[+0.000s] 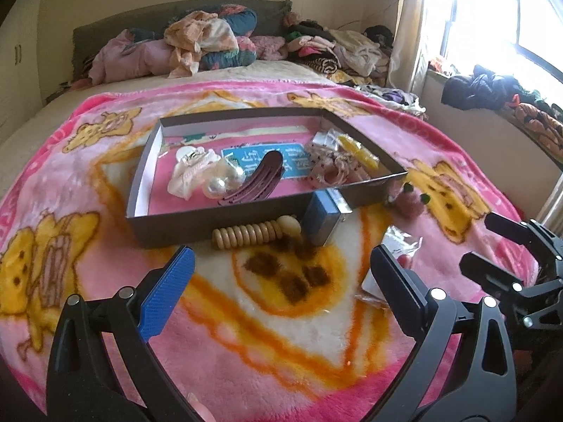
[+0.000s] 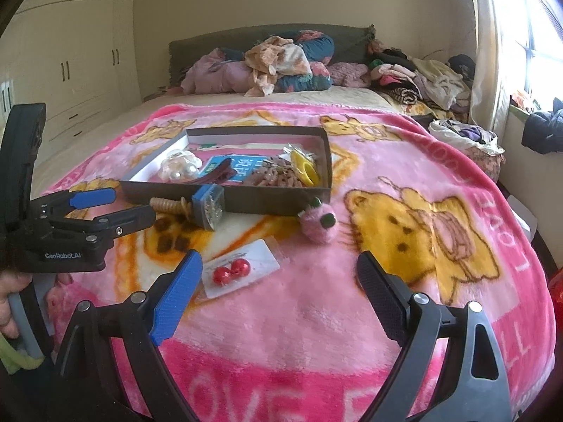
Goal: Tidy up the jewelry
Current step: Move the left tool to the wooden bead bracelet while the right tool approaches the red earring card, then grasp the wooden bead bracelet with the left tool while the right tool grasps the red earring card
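A shallow dark box (image 1: 242, 227) lies on the pink blanket and holds a pearl hair piece (image 1: 197, 172), a maroon hair clip (image 1: 258, 179), a lacy pink scrunchie (image 1: 334, 168) and yellow bangles (image 1: 362, 151). In front of the box lie a wooden bead bracelet (image 1: 248, 235), a small blue box (image 1: 322, 221) and a pink fuzzy pom-pom (image 2: 318, 225). A clear packet with red ball earrings (image 2: 239, 270) sits just ahead of my right gripper (image 2: 281, 292), which is open and empty. My left gripper (image 1: 281, 281) is open too, short of the bracelet, with nothing between its fingers.
The pink bear-print blanket (image 2: 404, 281) covers the bed. Heaped clothes and pillows (image 1: 211, 42) lie at the headboard. A window and sill with dark clothing (image 1: 492, 88) are on the right, wardrobes (image 2: 70, 70) on the left. A hand (image 2: 10, 302) holds the left gripper's handle.
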### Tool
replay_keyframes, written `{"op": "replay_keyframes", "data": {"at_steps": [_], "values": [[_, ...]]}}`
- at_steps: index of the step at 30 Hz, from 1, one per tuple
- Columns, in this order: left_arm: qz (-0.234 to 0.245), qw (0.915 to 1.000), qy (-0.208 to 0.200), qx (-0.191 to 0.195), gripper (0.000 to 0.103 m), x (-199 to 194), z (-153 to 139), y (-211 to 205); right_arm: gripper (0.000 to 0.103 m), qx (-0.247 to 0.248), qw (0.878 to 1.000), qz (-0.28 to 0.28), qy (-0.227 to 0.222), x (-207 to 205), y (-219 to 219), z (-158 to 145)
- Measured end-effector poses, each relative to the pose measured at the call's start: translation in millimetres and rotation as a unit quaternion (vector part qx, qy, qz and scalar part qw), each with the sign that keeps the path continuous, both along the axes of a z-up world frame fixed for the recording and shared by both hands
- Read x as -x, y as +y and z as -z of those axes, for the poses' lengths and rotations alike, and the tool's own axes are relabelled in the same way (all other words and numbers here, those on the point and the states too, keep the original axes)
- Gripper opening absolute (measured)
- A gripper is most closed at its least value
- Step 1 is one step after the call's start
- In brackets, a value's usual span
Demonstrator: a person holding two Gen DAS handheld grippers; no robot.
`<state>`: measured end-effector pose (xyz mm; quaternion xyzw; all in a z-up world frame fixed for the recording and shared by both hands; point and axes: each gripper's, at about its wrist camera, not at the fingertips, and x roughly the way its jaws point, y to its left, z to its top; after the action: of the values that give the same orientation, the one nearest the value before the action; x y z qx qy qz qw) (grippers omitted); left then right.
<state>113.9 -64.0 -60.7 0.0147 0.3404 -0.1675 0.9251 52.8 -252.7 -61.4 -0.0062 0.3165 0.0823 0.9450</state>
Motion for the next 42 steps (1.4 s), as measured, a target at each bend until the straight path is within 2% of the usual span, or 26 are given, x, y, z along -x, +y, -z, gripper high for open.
{"op": "replay_keyframes", "data": {"at_steps": [11,19,21,23,27,29,32,35,38,42], "values": [[-0.032,0.9992,0.023,-0.004,0.091,-29.6,18.3,7.2,0.087,-0.011,0.999,-0.004,0.033,-11.8,1.0,21.7],[-0.041,0.9982,0.036,0.026,0.091,-42.0,21.2,9.3,0.087,-0.007,0.999,-0.013,0.038,-19.5,8.8,26.3],[-0.046,0.9980,0.035,0.024,0.083,-42.3,20.4,8.1,0.087,-0.010,0.999,-0.018,0.042,-23.3,11.7,28.1],[-0.049,0.9978,0.039,0.023,0.066,-43.4,20.2,6.8,0.087,-0.011,0.999,-0.023,0.046,-26.6,14.4,29.6],[-0.054,0.9971,0.046,0.026,0.049,-45.9,20.0,5.1,0.087,-0.013,0.998,-0.030,0.053,-31.3,21.0,33.6],[-0.055,0.9971,0.047,0.025,0.030,-45.3,19.3,4.3,0.087,-0.012,0.998,-0.032,0.055,-32.9,23.7,35.0],[-0.055,0.9969,0.051,0.024,0.017,-43.6,19.9,3.9,0.087,-0.012,0.998,-0.035,0.057,-34.2,25.8,36.4],[-0.049,0.9963,0.059,0.038,0.017,-39.9,19.1,6.1,0.087,-0.012,0.998,-0.036,0.059,-35.8,26.3,38.2],[-0.048,0.9964,0.061,0.034,0.017,-41.2,21.5,7.6,0.087,-0.019,0.997,-0.034,0.068,-40.4,25.7,41.8],[-0.045,0.9940,0.078,0.062,0.017,-46.9,29.8,18.5,0.087,-0.027,0.996,-0.036,0.076,-46.0,25.6,44.8]]}}
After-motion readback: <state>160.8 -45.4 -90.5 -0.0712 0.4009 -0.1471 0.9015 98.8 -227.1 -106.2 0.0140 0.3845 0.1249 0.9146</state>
